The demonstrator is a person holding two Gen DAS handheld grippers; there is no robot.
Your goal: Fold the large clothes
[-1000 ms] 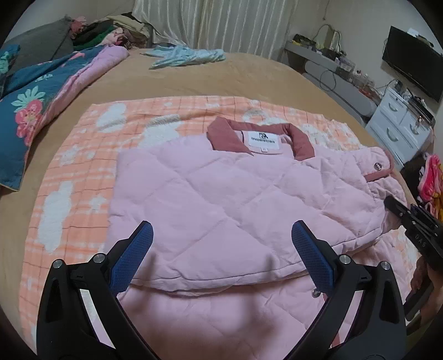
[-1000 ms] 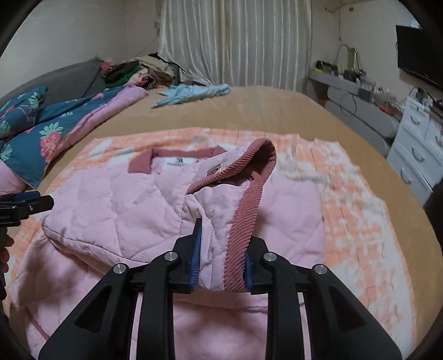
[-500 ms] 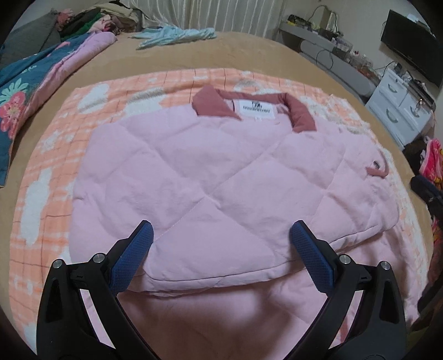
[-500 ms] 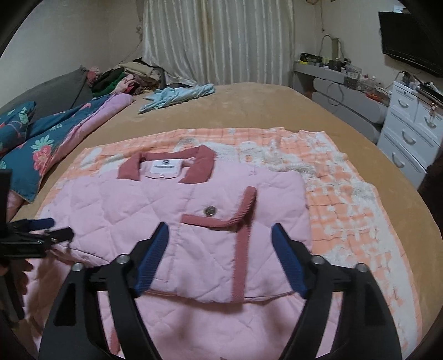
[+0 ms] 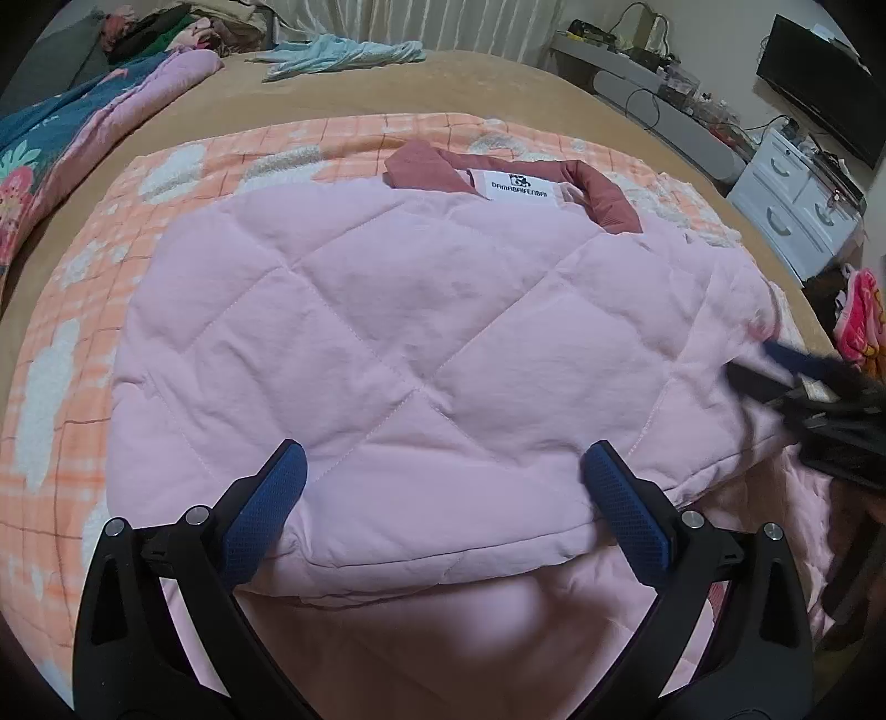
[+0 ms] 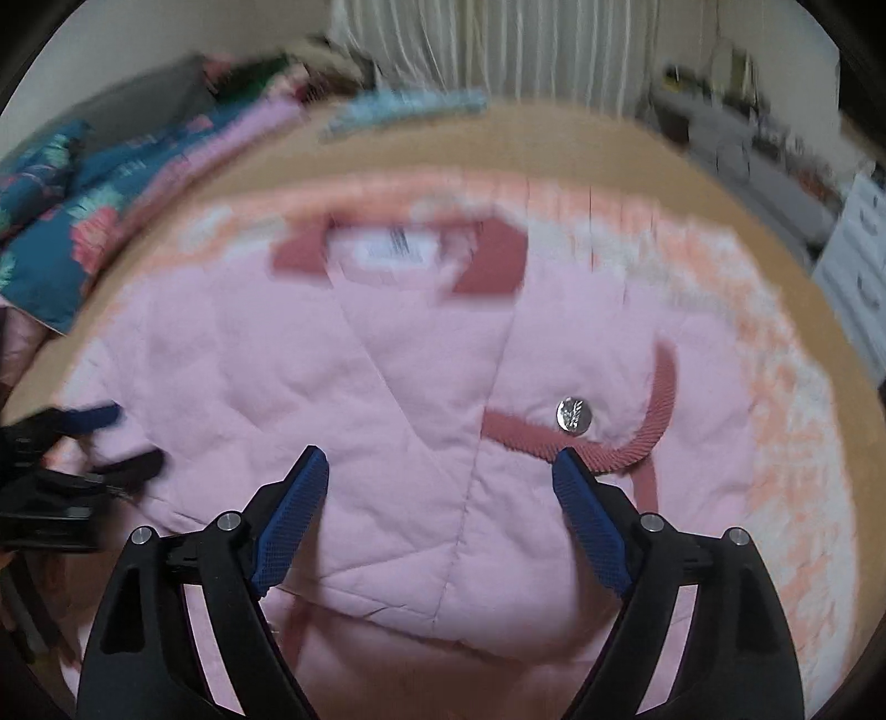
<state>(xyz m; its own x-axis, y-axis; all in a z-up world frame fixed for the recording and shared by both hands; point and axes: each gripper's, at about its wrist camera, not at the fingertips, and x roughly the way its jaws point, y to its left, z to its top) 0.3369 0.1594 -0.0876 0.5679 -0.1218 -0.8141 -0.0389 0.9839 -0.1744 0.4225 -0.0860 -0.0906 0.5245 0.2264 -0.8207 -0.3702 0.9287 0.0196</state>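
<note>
- A home bedroom: wide bed under a tan cover (image 5: 498, 83).
- White pleated curtains (image 6: 498, 50).
- White chest of drawers (image 5: 797, 216).
- Black wall-mounted television (image 5: 819, 83).

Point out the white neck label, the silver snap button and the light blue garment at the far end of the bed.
white neck label (image 5: 516, 187): left wrist view, middle of the printed tag.
silver snap button (image 6: 573, 414): right wrist view, centre of its face.
light blue garment (image 5: 343, 51): left wrist view, middle of the crumpled cloth.
</note>
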